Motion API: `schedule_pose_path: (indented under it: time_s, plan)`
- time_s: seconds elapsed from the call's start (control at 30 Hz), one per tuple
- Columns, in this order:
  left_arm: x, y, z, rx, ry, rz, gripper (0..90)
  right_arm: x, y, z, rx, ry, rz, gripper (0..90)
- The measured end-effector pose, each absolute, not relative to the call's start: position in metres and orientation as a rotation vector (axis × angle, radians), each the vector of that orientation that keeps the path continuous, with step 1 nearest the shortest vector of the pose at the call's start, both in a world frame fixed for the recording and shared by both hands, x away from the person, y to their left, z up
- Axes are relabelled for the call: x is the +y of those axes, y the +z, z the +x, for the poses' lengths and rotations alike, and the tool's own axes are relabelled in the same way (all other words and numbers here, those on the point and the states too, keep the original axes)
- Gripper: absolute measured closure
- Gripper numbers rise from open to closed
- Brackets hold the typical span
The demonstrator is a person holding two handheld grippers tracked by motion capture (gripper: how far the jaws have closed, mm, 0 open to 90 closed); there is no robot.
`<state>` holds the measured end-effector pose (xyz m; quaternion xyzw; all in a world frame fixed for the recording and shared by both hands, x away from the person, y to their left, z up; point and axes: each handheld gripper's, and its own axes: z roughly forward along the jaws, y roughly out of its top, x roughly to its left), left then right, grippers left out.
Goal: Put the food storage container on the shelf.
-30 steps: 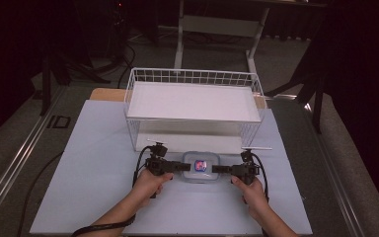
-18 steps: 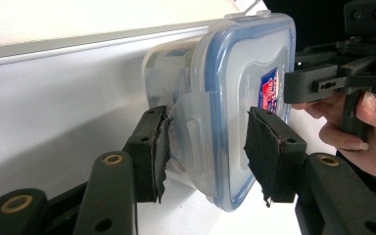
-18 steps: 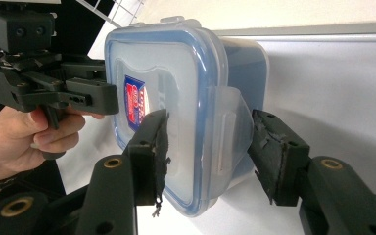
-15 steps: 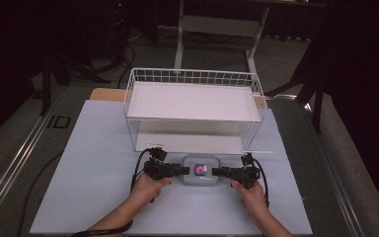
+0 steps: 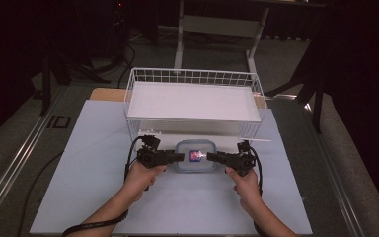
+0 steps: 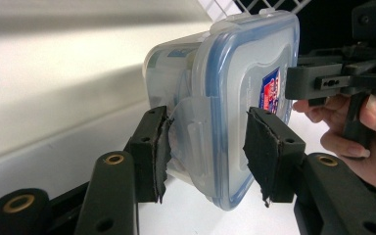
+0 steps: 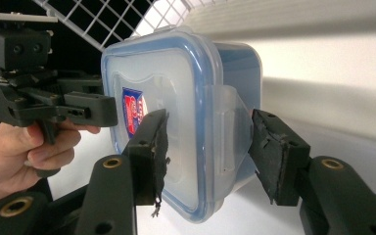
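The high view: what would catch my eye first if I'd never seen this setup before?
Most striking is the clear plastic container with a blue-rimmed lid and a red-and-blue sticker, at the near middle of the white table. The left gripper and the right gripper meet it from opposite ends, jaws straddling its side latches. Just behind stands a white wire basket with a white board in it.

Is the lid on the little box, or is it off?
On. The blue-rimmed lid sits flat on the box, and its side flap is folded down.
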<state>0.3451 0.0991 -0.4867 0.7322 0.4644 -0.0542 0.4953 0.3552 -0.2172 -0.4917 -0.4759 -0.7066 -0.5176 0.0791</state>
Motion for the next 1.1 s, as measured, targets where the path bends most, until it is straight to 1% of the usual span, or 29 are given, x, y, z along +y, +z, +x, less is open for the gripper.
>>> schedule_pose_path:
  time_s: [0.13,0.3,0.4,0.5,0.63,0.7,0.73,0.87,0.9,1.0,1.1]
  plan:
    - [0.102,-0.489,0.352,1.120,-0.112,1.763,52.9,-0.213,-0.491,0.361,-2.110,-1.559,-1.438,49.7]
    - [0.105,-0.498,0.364,1.136,-0.106,1.748,52.6,-0.208,-0.499,0.371,-2.091,-1.572,-1.468,49.6]
    - [0.107,-0.502,0.371,1.149,-0.098,1.761,52.5,-0.204,-0.510,0.379,-2.060,-1.575,-1.499,49.2]
    - [0.108,-0.504,0.377,1.169,-0.113,1.752,52.4,-0.202,-0.513,0.381,-2.039,-1.574,-1.506,49.1]
    - [0.112,-0.506,0.384,1.179,-0.076,1.746,52.1,-0.196,-0.520,0.389,-2.061,-1.599,-1.516,48.5]
    - [0.113,-0.510,0.387,1.185,-0.086,1.743,52.1,-0.195,-0.520,0.390,-2.062,-1.598,-1.521,48.5]
    - [0.114,-0.513,0.388,1.188,-0.112,1.713,52.0,-0.194,-0.521,0.392,-2.046,-1.578,-1.534,48.6]
    - [0.113,-0.514,0.387,1.204,-0.148,1.674,51.9,-0.194,-0.520,0.394,-2.070,-1.582,-1.523,48.5]
    - [0.116,-0.515,0.389,1.181,-0.104,1.706,51.9,-0.194,-0.520,0.395,-2.075,-1.584,-1.519,48.4]
    - [0.115,-0.514,0.391,1.186,-0.115,1.700,51.5,-0.193,-0.520,0.396,-2.085,-1.589,-1.528,47.3]
    - [0.115,-0.515,0.393,1.169,-0.095,1.710,50.4,-0.191,-0.519,0.394,-2.088,-1.591,-1.558,45.9]
